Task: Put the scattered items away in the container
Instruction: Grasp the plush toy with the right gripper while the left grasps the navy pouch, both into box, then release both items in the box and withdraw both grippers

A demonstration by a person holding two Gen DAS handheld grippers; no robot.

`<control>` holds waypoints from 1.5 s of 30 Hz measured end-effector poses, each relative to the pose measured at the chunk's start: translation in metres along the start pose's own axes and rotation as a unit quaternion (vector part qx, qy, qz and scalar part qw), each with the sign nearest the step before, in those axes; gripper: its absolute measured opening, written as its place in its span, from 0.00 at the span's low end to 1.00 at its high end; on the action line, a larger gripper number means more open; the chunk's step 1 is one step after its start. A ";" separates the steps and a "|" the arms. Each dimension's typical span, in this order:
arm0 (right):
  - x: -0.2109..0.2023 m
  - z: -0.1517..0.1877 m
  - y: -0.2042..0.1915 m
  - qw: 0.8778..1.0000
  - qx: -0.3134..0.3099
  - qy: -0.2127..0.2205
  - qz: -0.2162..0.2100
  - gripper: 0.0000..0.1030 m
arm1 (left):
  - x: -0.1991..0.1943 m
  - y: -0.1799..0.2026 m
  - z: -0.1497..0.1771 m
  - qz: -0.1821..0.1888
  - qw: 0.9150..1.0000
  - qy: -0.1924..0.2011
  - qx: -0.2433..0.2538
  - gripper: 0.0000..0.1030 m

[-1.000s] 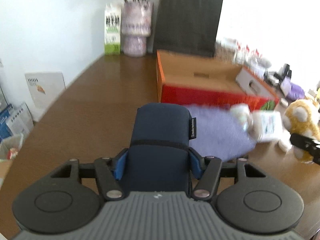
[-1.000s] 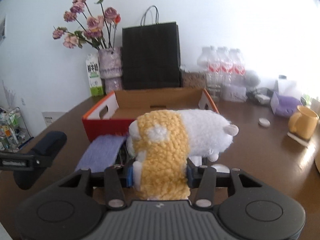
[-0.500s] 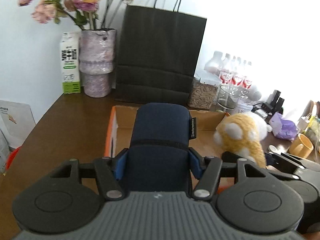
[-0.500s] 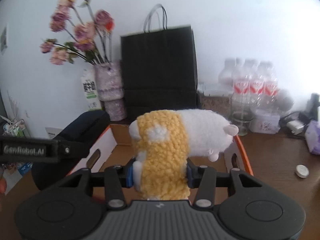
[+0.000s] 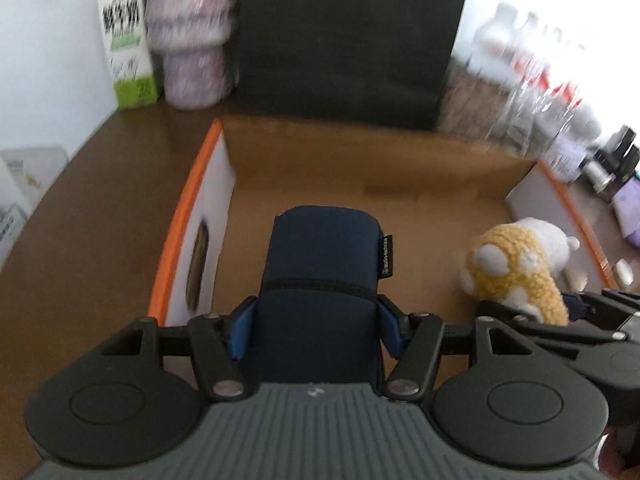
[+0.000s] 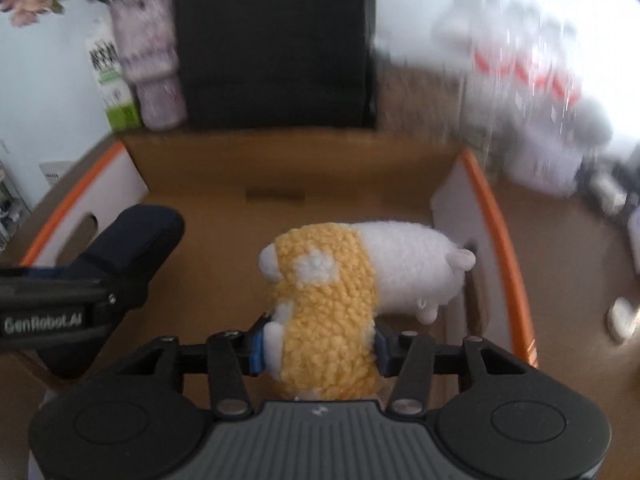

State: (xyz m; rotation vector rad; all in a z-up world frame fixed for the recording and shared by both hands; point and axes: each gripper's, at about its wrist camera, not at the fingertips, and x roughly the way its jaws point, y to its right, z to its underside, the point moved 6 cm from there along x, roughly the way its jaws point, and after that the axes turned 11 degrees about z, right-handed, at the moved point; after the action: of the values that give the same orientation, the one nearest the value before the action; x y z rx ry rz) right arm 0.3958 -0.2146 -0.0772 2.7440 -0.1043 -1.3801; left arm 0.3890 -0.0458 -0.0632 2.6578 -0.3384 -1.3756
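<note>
- The navy pouch (image 5: 320, 280) sits clamped between the blue pads of our left gripper (image 5: 314, 330), upright along the fingers, held over the left half of the cardboard box (image 5: 360, 184) and clear of its floor.
- Its left side is near the box's left wall (image 5: 212, 240), white inside with an oval hand slot and an orange top edge; a strip of bare floor shows between the two.
- The plush toy (image 6: 344, 280), yellow at the gripped end and white at the far end, is between the pads of our right gripper (image 6: 318, 346). The jaws have just been opening a little, yet the pads still touch the yellow fleece on both sides.
- The toy's white end lies close to the box's right wall (image 6: 452, 208), beside the hand slot there; we cannot tell whether it touches.
- Between pouch and toy the brown floor of the box is bare, and so is the stretch up to the far wall (image 6: 280, 160).
- From the right wrist view, the left gripper and its pouch (image 6: 132, 240) reach in over the left edge, well apart from the toy.
- Behind the far wall stand a black paper bag (image 5: 348, 36), a vase (image 5: 192, 48) and a carton (image 5: 126, 40) toward the table's (image 5: 100, 184) back left, and blurred bottles (image 6: 528, 80) toward the back right.
</note>
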 end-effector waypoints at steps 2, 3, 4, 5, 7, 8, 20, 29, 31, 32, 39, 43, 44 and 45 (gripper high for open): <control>0.008 0.009 0.000 0.999 0.007 -0.031 -0.009 0.53 | 0.000 0.000 0.010 -0.001 1.000 -0.004 0.008 0.61; 0.006 0.011 -0.002 1.000 0.000 -0.027 -0.008 0.53 | -0.001 0.000 0.014 -0.003 1.000 -0.005 0.013 0.61; 0.004 0.015 -0.004 0.999 -0.008 -0.033 -0.007 0.57 | -0.003 -0.001 0.017 -0.003 1.000 -0.011 0.012 0.62; 0.001 0.019 -0.007 0.999 -0.012 -0.037 -0.009 0.60 | -0.005 -0.001 0.020 -0.003 1.000 -0.014 0.012 0.62; -0.006 0.030 -0.012 0.999 -0.021 -0.039 -0.016 0.67 | -0.009 0.000 0.026 -0.003 1.000 -0.014 0.017 0.63; -0.010 0.036 -0.015 0.999 -0.024 -0.037 -0.014 0.66 | -0.012 -0.001 0.030 -0.002 1.000 -0.016 0.018 0.64; -0.052 0.079 -0.022 0.998 0.026 -0.056 -0.024 0.66 | -0.036 -0.003 0.060 0.013 0.999 -0.018 0.029 0.67; -0.108 0.072 -0.016 0.999 0.021 0.030 -0.021 0.75 | -0.110 0.013 0.048 0.015 0.993 0.093 0.068 1.00; -0.133 0.068 -0.009 0.997 0.018 0.068 -0.033 0.89 | -0.138 0.017 0.049 0.018 0.988 0.129 0.077 1.00; -0.147 0.068 -0.006 0.995 0.017 0.088 -0.037 0.92 | -0.151 0.019 0.051 0.020 0.986 0.142 0.080 1.00; -0.225 0.107 0.012 0.983 -0.004 0.181 -0.040 1.00 | -0.222 0.022 0.091 0.034 0.974 0.203 0.094 1.00; -0.240 0.148 0.018 0.982 -0.010 0.187 -0.035 1.00 | -0.232 0.016 0.132 0.028 0.975 0.201 0.096 1.00; -0.240 0.160 0.018 0.982 -0.008 0.185 -0.034 1.00 | -0.232 0.014 0.142 0.025 0.975 0.197 0.095 1.00; -0.241 0.172 0.019 0.983 -0.008 0.181 -0.033 1.00 | -0.231 0.011 0.152 0.021 0.977 0.192 0.092 1.00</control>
State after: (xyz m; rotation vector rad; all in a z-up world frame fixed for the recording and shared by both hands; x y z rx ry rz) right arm 0.1142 -0.2164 0.0148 2.9541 0.0174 -0.8643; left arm 0.1337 0.0010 0.0341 2.9626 -0.4909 -0.8230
